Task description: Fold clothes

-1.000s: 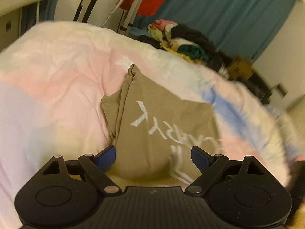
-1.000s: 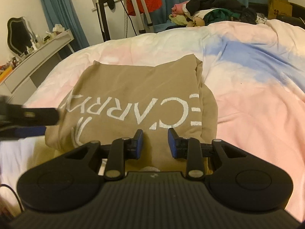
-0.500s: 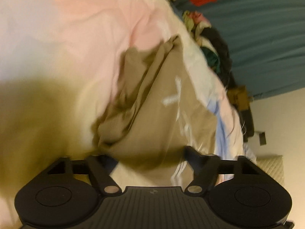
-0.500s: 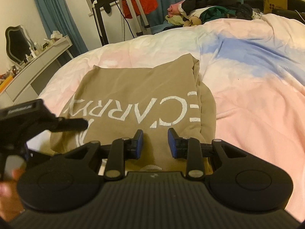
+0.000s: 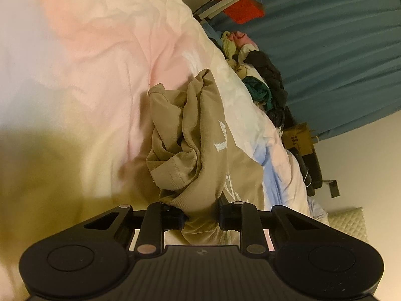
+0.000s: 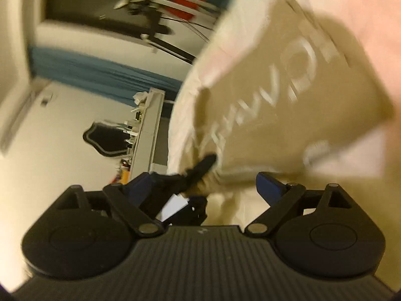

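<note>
A folded tan shirt (image 5: 200, 135) with white lettering lies on a pastel pink, white and blue duvet (image 5: 95, 57). My left gripper (image 5: 201, 217) is rolled sideways and shut on the shirt's near edge, with bunched cloth between its jaws. My right gripper (image 6: 205, 188) is open, rolled sideways, just in front of the shirt's (image 6: 295, 95) near edge. The right wrist view is blurred. The left gripper's dark fingers (image 6: 200, 168) show there at the shirt's left corner.
A pile of mixed clothes (image 5: 255, 80) lies at the bed's far side before a blue curtain (image 5: 338, 37). A drying rack with a red item (image 5: 243, 7) stands behind the bed. A white dresser with a black mirror (image 6: 105, 140) stands left of the bed.
My left gripper rolled sideways, closed on the shirt's near edge and bunched it. My right gripper opened from nearly shut, rolled sideways and swung towards the shirt's near edge.
</note>
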Demonstrator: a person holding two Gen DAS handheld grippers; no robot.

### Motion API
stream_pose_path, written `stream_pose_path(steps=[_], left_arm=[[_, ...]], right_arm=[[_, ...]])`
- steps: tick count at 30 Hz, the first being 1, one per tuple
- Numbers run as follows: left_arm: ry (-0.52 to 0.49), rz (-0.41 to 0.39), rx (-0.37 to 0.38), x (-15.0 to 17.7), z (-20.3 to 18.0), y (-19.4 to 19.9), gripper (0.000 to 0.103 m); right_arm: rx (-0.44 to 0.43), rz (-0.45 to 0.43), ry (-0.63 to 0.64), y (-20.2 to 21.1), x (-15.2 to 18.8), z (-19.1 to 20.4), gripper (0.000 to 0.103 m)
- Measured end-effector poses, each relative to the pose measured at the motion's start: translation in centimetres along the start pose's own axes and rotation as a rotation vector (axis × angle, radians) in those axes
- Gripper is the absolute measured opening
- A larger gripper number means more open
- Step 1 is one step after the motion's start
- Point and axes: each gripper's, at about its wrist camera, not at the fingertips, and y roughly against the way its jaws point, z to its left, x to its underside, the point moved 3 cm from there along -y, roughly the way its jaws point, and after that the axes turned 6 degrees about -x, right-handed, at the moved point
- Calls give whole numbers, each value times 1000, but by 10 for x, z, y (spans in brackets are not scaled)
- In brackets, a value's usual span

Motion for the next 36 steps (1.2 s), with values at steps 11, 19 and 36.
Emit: stream_pose_path(steps=[11, 19, 36], left_arm=[[161, 31, 76, -8, 23, -8, 24], [115, 14, 70, -6, 15, -6, 24], [13, 203, 147, 12, -80, 51, 24]], right_arm=[[88, -299, -251, 26, -11, -49, 73], [188, -357, -216, 37, -16, -47, 35], [149, -401, -113, 143, -28, 41, 29]])
